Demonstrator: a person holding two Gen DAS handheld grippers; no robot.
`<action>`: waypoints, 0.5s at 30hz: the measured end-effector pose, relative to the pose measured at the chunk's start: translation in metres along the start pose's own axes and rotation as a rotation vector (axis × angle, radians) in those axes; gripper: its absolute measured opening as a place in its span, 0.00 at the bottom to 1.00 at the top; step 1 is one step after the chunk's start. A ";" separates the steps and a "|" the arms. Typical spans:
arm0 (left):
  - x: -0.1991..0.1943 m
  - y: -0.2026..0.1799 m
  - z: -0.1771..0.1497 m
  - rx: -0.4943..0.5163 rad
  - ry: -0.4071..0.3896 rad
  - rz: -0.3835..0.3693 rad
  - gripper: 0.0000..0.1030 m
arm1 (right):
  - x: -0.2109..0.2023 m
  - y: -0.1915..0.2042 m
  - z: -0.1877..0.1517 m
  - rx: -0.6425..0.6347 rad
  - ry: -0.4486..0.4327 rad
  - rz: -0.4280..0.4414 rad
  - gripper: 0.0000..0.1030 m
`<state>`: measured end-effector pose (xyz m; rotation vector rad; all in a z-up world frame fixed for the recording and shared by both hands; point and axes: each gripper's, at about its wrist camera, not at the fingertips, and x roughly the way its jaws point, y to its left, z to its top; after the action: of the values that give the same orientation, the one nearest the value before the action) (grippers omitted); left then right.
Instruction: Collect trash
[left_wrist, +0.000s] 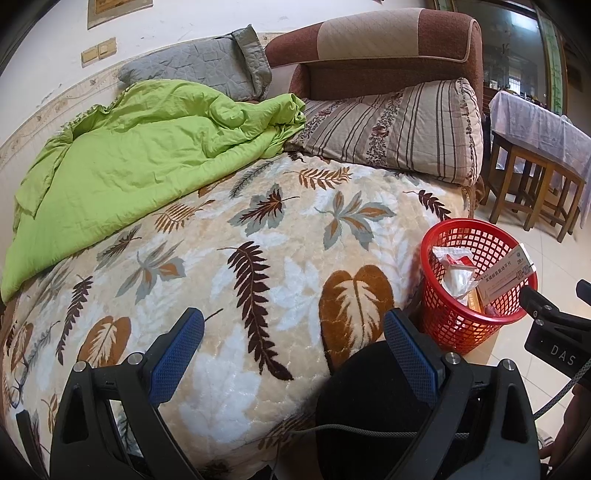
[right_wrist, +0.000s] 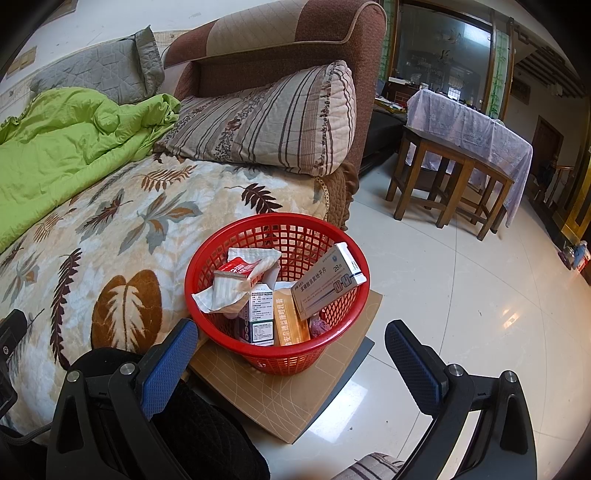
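A red mesh basket stands on a brown cardboard sheet on the floor beside the bed. It holds several items: a grey-white medicine box leaning on the right rim, an orange box, a white box and crumpled white wrappers. My right gripper hangs open just in front of the basket, nothing between its fingers. My left gripper is open over the leaf-patterned blanket, empty. The basket shows at the right in the left wrist view, with the right gripper's body beside it.
A green quilt, a grey pillow and a striped pillow lie on the bed against a brown headboard. Wooden stools and a cloth-covered table stand on the white tiled floor. A dark-clothed knee is below.
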<state>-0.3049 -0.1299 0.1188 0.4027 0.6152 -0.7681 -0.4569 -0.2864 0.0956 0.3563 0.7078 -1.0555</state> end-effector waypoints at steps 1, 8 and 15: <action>0.000 0.000 0.000 0.000 0.000 0.000 0.94 | 0.000 0.000 0.000 0.000 0.000 0.000 1.00; 0.009 0.003 -0.006 -0.038 0.044 -0.011 0.94 | 0.001 0.015 0.000 -0.064 -0.028 0.019 1.00; 0.019 0.016 -0.006 -0.073 0.071 -0.018 0.94 | 0.001 0.032 0.010 -0.126 -0.058 0.040 1.00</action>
<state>-0.2843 -0.1264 0.1040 0.3588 0.7126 -0.7491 -0.4247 -0.2786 0.1003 0.2291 0.7088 -0.9744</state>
